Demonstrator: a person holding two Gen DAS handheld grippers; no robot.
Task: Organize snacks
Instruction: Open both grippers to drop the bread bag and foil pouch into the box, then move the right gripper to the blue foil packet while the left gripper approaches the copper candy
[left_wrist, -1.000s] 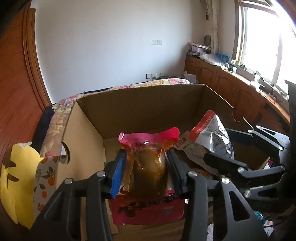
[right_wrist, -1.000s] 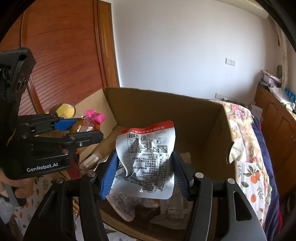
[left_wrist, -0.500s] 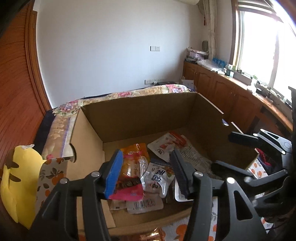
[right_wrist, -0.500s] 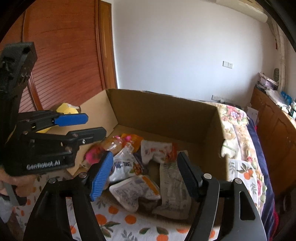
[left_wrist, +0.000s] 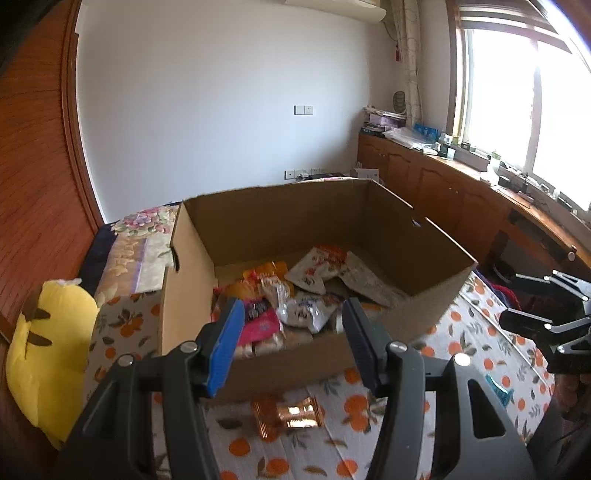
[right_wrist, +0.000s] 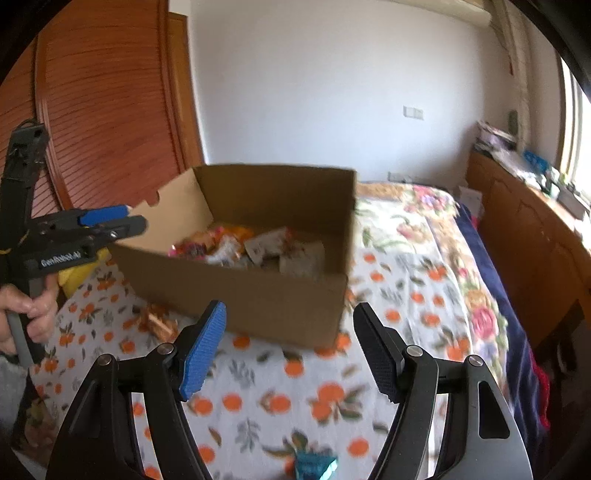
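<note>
Left tongs (left_wrist: 291, 332): jaws apart with nothing between them; they have just been opening. One pad is blue, the other black. They hang before the near wall of the box, over the bed.
Right tongs (right_wrist: 288, 347): jaws apart and empty too, having just been opening; they sit over the bedsheet, short of the box's near corner.
Hand (right_wrist: 26, 314): seen from the right camera, gripping the grey handle of the left tongs at the frame's left edge.
Box (left_wrist: 436, 243): open brown cardboard, resting on the bed, flaps up, a cut-out handle hole in each side wall.
Snacks (left_wrist: 295, 291): a loose heap of packets on the box floor: white, orange, a pink one nearest the front wall.
Gold packet (left_wrist: 286, 415): shiny copper-coloured wrapper lying on the sheet just outside the box's near wall.
Blue packet (right_wrist: 314, 465): small teal wrapper on the sheet, near the right tongs, well apart from the box.
Bedsheet (right_wrist: 258, 398): white with orange fruit print; a floral blanket lies beyond the box.
Yellow cushion (left_wrist: 48, 350): on the bed, left of the box.
</note>
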